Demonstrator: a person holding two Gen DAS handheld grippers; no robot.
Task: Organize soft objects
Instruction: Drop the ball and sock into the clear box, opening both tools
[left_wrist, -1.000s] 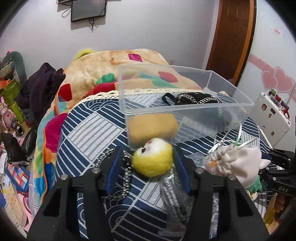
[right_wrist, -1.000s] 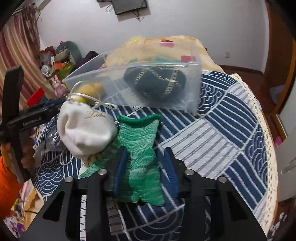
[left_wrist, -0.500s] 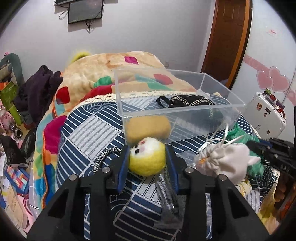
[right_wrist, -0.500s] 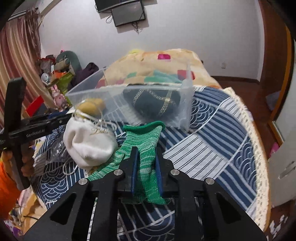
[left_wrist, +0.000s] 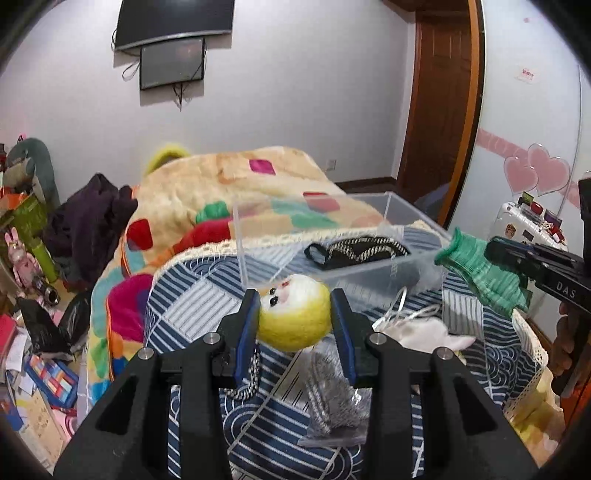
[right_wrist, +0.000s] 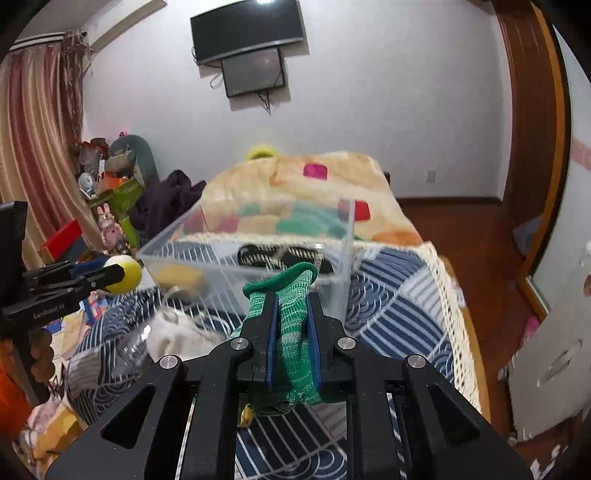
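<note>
My left gripper (left_wrist: 293, 317) is shut on a yellow felt ball toy (left_wrist: 295, 314) with a small face, held above the blue patterned table cover, just in front of the clear plastic bin (left_wrist: 369, 218). My right gripper (right_wrist: 290, 317) is shut on a green knitted sock (right_wrist: 293, 332), lifted near the bin's front corner (right_wrist: 347, 258). The sock (left_wrist: 484, 273) and the right gripper (left_wrist: 517, 258) also show at the right of the left wrist view. The toy (right_wrist: 123, 273) shows at the left of the right wrist view. A black braided pouch (left_wrist: 354, 251) and a tan soft piece (right_wrist: 179, 275) lie in the bin.
A white drawstring bag (left_wrist: 428, 332), a clear bag of grey stuff (left_wrist: 332, 402) and a black-white cord (left_wrist: 247, 384) lie on the cover (right_wrist: 391, 306). A blanket-covered bed (left_wrist: 229, 184) stands behind. Clutter fills the floor at left (left_wrist: 33, 332).
Both grippers have risen: the left lifted the yellow toy off the cover, the right lifted the green sock up toward the bin. The white bag stayed on the cover.
</note>
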